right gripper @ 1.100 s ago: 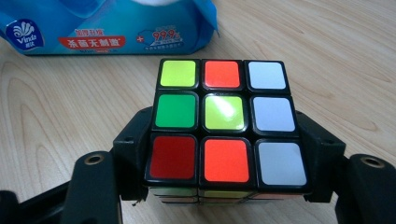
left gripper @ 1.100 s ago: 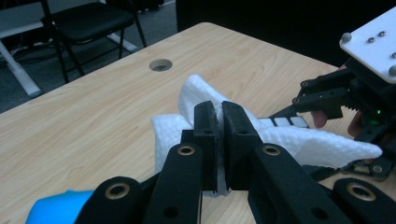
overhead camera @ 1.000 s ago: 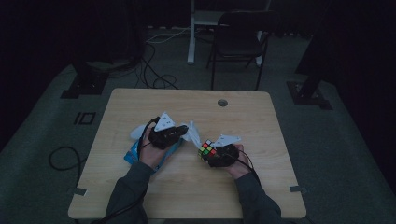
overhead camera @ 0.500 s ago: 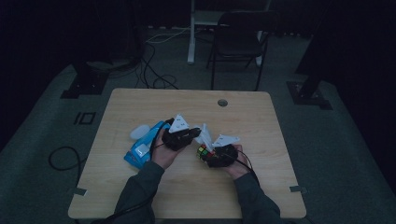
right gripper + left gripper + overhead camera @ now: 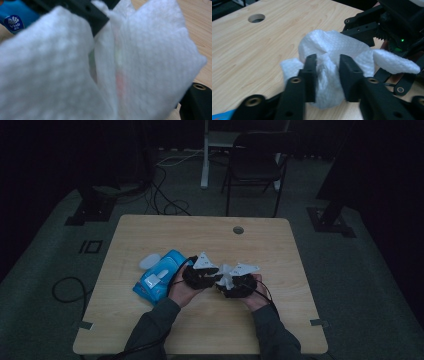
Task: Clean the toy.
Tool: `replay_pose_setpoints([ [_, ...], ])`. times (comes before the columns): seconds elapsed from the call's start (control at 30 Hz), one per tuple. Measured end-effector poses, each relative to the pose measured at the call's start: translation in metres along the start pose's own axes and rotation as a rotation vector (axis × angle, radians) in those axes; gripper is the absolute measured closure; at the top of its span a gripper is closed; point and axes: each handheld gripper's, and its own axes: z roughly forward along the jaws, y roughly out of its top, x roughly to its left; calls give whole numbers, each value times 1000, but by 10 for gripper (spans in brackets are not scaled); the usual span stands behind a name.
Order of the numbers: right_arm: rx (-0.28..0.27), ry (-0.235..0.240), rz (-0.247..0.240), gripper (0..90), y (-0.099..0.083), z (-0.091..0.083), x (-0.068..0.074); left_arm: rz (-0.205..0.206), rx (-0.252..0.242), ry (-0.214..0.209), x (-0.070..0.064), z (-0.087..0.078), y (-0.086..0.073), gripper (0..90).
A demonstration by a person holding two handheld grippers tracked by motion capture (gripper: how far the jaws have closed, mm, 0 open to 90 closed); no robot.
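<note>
At the middle of the table (image 5: pixel 280 250) my two grippers meet. The left gripper (image 5: pixel 217 276) (image 5: pixel 327 67) is shut on a crumpled white wipe (image 5: pixel 226 271) (image 5: pixel 329 45), pressed against what the right gripper (image 5: pixel 225 284) holds. The right gripper's black body (image 5: pixel 397 22) stands just behind the wipe. In the right gripper view the wipe (image 5: pixel 150 50) hangs close in front, and faint green and red of a colour puzzle cube (image 5: pixel 119 75) show through it. One of its own fingers (image 5: pixel 197 100) shows at the bottom right.
A blue wet-wipe pack (image 5: pixel 159 276) (image 5: pixel 12 17) lies left of my hands with a white lid piece (image 5: pixel 149 261) beside it. A cable hole (image 5: pixel 238 229) is at the far side of the table. Beyond it stand a chair (image 5: pixel 255 165) and floor cables (image 5: pixel 165 195).
The left gripper has carried the wipe to the right, from over the blue pack onto the cube. The cube, plainly seen before, is now covered by the wipe.
</note>
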Motion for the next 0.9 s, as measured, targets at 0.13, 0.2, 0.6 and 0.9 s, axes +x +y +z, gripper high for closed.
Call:
replay_pose_setpoints([
  [0.13,-2,3,-2,339,0,0,1,-16,-17,-10,4,-3,2,635],
  [0.2,-1,4,-3,339,0,0,1,-21,-16,-12,6,-5,4,637],
  [0.6,-6,12,-21,339,1,1,4,-62,34,-13,10,7,-2,663],
  [0.9,-6,6,-27,338,1,0,4,-67,39,-47,7,12,-2,587],
])
